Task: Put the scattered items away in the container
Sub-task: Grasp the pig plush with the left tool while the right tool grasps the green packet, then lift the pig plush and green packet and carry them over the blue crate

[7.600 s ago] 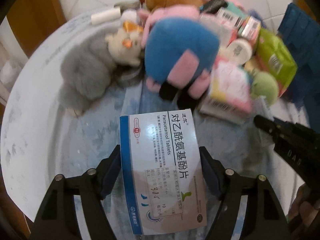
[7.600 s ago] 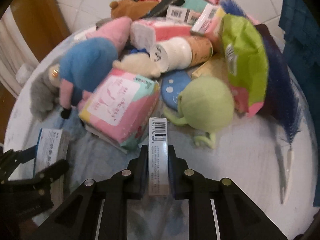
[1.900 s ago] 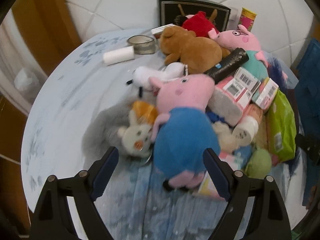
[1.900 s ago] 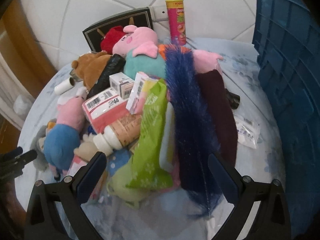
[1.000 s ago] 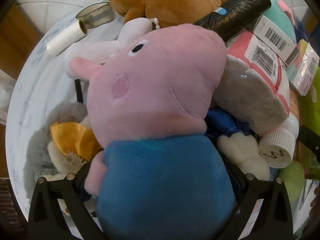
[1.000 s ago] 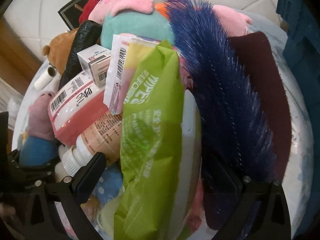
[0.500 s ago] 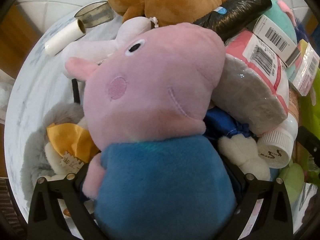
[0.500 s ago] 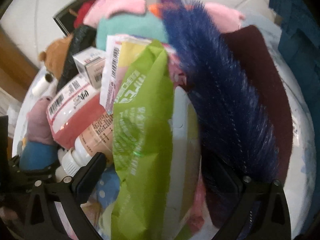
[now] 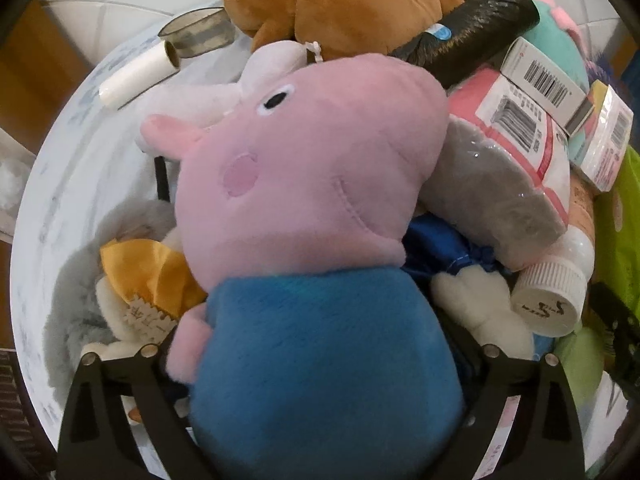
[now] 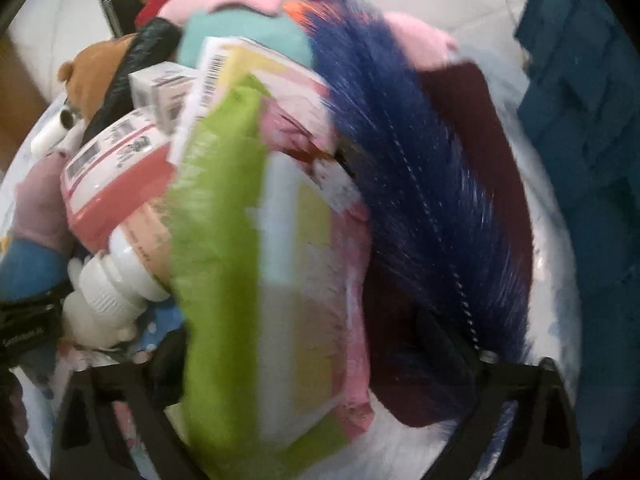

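Observation:
A pink pig plush with a blue body [image 9: 312, 264] fills the left wrist view. My left gripper [image 9: 320, 360] has its jaws wide on both sides of the blue body, pressing into it. In the blurred right wrist view a green wipes pack [image 10: 224, 280] with a pink and white pack [image 10: 312, 280] against it lies between the wide jaws of my right gripper [image 10: 316, 352]. The blue container [image 10: 592, 160] stands at the right edge.
The pile on the round white table [image 9: 80, 184] holds a brown bear plush [image 9: 340, 4], a black roll [image 9: 472, 28], boxes with barcodes [image 9: 540, 76], a white-capped bottle [image 9: 552, 304], a blue feather duster [image 10: 408, 168] and a maroon cloth [image 10: 480, 152]. A tape roll [image 9: 196, 32] lies at the back.
Both grippers dropped their boxes, came down open onto the pile, and now straddle the pig plush and the wipes pack. The pig plush has shifted slightly; the wipes pack is tipping.

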A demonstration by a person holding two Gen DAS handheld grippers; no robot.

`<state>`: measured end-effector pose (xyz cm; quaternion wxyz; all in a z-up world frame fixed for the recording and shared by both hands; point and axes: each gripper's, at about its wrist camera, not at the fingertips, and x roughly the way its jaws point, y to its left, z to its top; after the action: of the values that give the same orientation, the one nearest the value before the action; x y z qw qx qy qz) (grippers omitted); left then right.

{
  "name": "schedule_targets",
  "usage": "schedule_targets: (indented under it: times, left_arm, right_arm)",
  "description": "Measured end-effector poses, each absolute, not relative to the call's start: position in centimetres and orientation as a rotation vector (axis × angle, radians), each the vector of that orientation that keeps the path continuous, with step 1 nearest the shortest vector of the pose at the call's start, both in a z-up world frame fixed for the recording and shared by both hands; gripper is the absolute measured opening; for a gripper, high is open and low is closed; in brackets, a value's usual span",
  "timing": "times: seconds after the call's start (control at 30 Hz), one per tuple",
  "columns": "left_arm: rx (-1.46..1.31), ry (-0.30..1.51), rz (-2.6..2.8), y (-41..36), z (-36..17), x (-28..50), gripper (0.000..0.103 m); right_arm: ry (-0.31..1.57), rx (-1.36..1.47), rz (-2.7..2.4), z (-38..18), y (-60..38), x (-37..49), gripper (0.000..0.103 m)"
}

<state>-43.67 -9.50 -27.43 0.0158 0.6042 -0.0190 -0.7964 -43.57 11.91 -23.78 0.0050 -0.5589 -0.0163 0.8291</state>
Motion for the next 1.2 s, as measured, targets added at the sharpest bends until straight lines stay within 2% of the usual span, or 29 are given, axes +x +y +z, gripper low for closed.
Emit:
schedule_targets:
  times: [0.07,0.13,0.2,0.27,0.33,0.4,0.43,0.57,0.7,0.87,1.2]
  left_arm:
    - [1.896,-0.078,-2.484,-9.5,-27.7,-43.9,0.100]
    - [1.891,-0.070,-2.493,-9.8,-27.7,-43.9,0.099]
    - [1.871,-0.063,-2.495,-9.8,-27.2,-43.5,0.091]
    - [1.841,-0.051,-2.521,-9.7,-26.2,-42.7,0.084]
    - [1.813,-0.058,-2.553,-9.4,-25.3,-41.6,0.081]
    - [1.777,-0.065,-2.600,-9.0,-24.2,-40.3,0.081]
    - [1.763,-0.062,-2.621,-8.8,-23.9,-39.9,0.080]
    - [1.778,-0.095,-2.602,-8.4,-23.9,-39.3,0.075]
    - [1.665,-0.100,-2.694,-8.0,-20.4,-37.5,0.075]
    - [1.523,-0.085,-2.781,-8.1,-16.5,-35.7,0.075]
    - [1.454,-0.058,-2.809,-7.7,-14.0,-33.4,0.075]
  right_arm:
    - [-0.084,-1.720,2.629,-23.3,11.2,-43.6,0.073]
    - [-0.105,-1.746,2.630,-23.9,10.8,-43.8,0.073]
    - [-0.118,-1.765,2.611,-24.7,10.8,-44.1,0.076]
    - [-0.097,-1.779,2.608,-24.7,10.9,-44.3,0.088]
    - [-0.041,-1.788,2.613,-24.2,11.1,-44.2,0.087]
    - [0.026,-1.759,2.648,-23.0,11.4,-43.7,0.061]
    - [0.060,-1.731,2.676,-22.2,11.6,-43.4,0.059]
    - [0.008,-1.798,2.655,-23.2,11.4,-44.2,0.056]
    - [0.162,-1.785,2.719,-20.8,12.0,-43.6,0.053]
    - [0.172,-1.740,2.798,-19.2,9.6,-41.8,0.044]
    - [0.134,-1.647,2.915,-16.5,12.3,-35.6,0.043]
